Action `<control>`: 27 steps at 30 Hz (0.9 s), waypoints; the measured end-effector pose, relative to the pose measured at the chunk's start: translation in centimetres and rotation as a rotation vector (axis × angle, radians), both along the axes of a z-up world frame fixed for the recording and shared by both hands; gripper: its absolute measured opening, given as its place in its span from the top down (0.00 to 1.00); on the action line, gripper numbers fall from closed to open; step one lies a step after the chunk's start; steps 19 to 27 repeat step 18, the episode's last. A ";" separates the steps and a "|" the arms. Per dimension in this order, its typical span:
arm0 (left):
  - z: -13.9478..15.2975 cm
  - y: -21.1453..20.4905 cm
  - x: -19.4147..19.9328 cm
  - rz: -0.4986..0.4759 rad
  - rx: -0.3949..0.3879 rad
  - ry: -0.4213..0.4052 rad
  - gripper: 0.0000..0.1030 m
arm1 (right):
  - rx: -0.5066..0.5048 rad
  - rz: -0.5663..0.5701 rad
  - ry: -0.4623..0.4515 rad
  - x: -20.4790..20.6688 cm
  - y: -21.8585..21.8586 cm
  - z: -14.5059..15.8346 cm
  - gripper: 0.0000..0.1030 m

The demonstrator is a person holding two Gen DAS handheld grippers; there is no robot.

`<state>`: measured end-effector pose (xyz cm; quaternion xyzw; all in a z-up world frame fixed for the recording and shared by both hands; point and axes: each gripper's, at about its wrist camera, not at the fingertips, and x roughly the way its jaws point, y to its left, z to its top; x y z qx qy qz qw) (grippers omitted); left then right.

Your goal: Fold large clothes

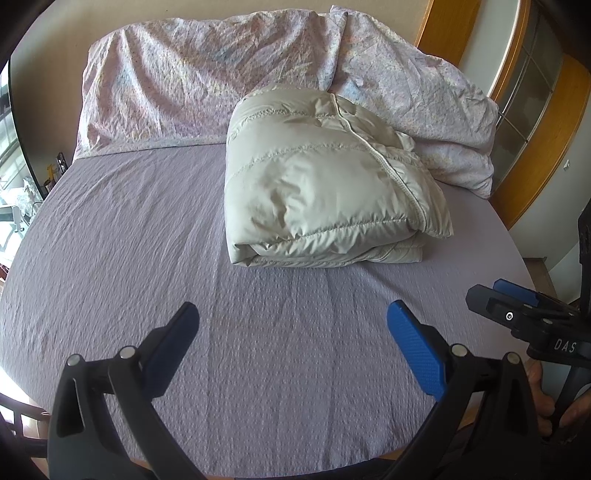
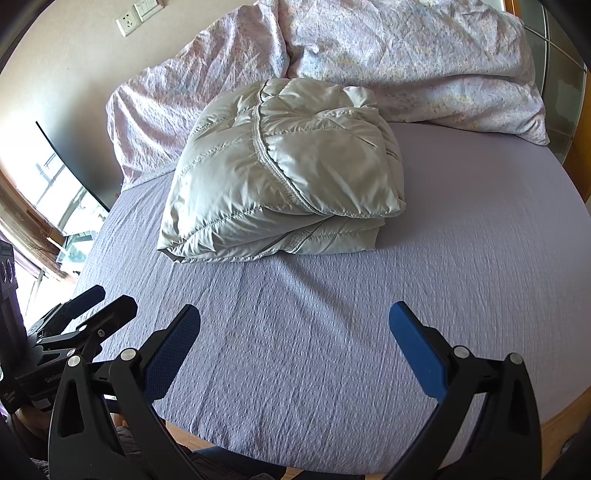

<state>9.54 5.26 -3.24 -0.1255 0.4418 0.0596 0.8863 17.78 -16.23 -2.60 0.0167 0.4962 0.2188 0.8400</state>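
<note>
**Q:** Nearest the lens, what shows?

**R:** Blue-padded fingers of the left gripper (image 1: 291,325), spread wide with nothing between them, hanging over the near part of the lavender sheet (image 1: 110,240). In the right wrist view the right gripper (image 2: 295,325) stands the same way: fingers wide apart, empty, above the sheet.

**Q:** Do the two tools see each other?

**R:** Yes. The right gripper appears at the right edge of the left view, with a hand (image 1: 550,402) below it on the handle. The left gripper appears at the lower left of the right view.

**Q:** Where is the garment?

**R:** A pale grey-beige puffer jacket (image 1: 317,181) lies folded into a thick bundle on the bed, well apart from both tools, toward the far side and right of centre in the left view. Its zipper seam runs across the top.

**Q:** And behind it?

**R:** A crumpled floral duvet (image 1: 177,81) is heaped along the far edge, touching the jacket's far side. A wall socket (image 2: 127,20) shows at far left in the right view.
</note>
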 end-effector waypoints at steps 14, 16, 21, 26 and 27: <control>-0.1 0.1 0.0 0.001 0.000 0.003 0.02 | 0.000 0.000 0.002 0.1 0.0 -0.1 0.01; -0.1 0.1 0.1 0.003 0.000 0.004 0.02 | 0.001 0.000 0.002 0.1 0.0 -0.1 0.01; -0.2 0.1 0.1 0.005 0.000 0.007 0.02 | 0.001 0.001 0.002 0.0 0.1 -0.2 0.01; -0.2 0.1 0.1 0.005 0.000 0.007 0.02 | 0.001 0.001 0.002 0.0 0.1 -0.2 0.01; -0.2 0.1 0.1 0.005 0.000 0.007 0.02 | 0.001 0.001 0.002 0.0 0.1 -0.2 0.01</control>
